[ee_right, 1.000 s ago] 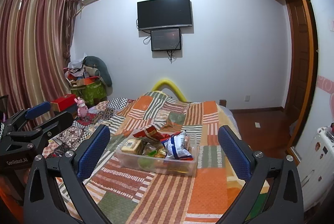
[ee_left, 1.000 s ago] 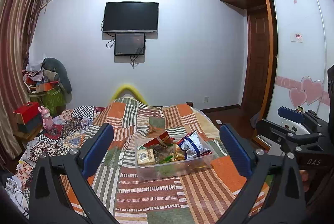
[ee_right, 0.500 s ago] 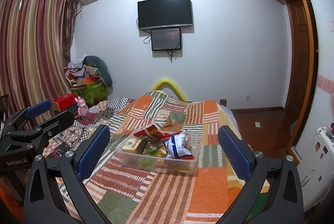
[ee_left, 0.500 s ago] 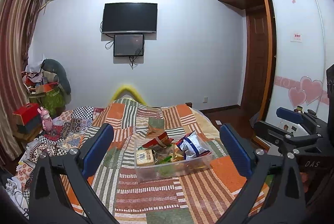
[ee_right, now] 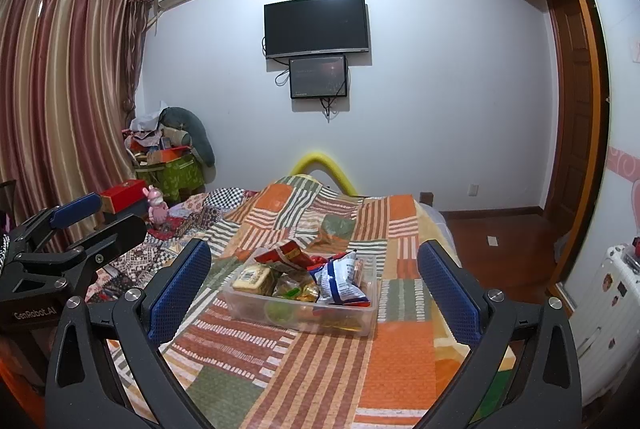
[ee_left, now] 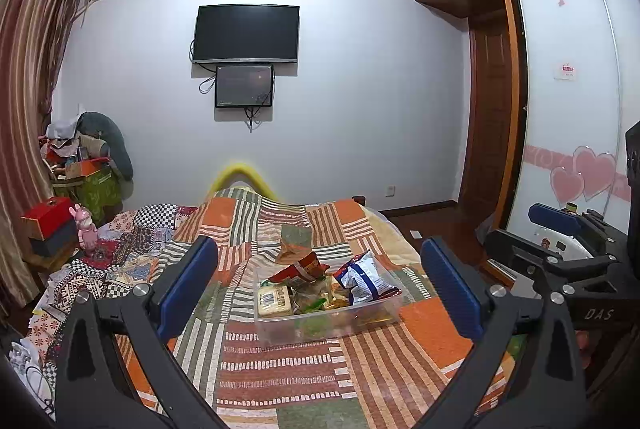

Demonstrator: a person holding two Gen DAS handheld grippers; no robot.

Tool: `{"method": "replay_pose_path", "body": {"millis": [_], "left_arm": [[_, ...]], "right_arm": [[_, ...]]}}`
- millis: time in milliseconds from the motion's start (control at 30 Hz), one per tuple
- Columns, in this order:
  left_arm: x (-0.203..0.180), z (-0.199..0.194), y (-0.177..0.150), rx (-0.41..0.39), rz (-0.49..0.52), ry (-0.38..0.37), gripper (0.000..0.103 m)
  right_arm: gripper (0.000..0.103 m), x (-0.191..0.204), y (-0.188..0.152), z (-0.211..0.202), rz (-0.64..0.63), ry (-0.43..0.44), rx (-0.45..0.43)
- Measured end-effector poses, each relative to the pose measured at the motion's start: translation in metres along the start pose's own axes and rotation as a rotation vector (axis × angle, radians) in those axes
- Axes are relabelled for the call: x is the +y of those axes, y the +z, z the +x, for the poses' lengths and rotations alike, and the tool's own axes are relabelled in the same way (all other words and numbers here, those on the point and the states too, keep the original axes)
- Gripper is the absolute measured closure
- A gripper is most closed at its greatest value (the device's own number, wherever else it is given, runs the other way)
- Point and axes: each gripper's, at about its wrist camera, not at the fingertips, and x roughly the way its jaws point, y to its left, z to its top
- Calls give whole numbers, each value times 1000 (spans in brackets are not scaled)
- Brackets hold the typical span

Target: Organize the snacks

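Note:
A clear plastic bin (ee_left: 276, 333) (ee_right: 360, 321) full of snack packets rests on the patchwork bedspread. Among them are a blue-and-white chip bag (ee_left: 362, 279) (ee_right: 338, 283), a red packet (ee_left: 302, 267) (ee_right: 286, 253) and a pale yellow biscuit pack (ee_left: 274, 301) (ee_right: 252, 275). A brown packet (ee_left: 294, 247) (ee_right: 334, 229) lies on the blanket behind the bin. My left gripper (ee_left: 318, 289) is open and held well short of the bin with nothing between its fingers. My right gripper (ee_right: 314, 293) is open too, equally far back and empty.
The striped bedspread (ee_left: 280, 369) (ee_right: 320, 369) covers the bed. A red box (ee_left: 46, 217), a pink toy (ee_left: 86, 229) and piled clutter (ee_left: 86, 165) sit at the left. A wardrobe (ee_left: 568, 89) and wooden floor (ee_right: 500, 241) lie to the right. A wall television (ee_left: 246, 33) hangs ahead.
Both grippers have drifted only slightly; the view barely shifts. Nothing was taken hold of or let go.

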Motion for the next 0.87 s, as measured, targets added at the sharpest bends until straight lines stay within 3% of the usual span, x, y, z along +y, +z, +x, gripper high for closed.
{"method": "replay_pose_path", "body": {"millis": [867], "left_arm": [[-2, 5, -5, 27, -4, -50, 0]], "right_arm": [[0, -5, 1, 1, 9, -1, 9]]}}
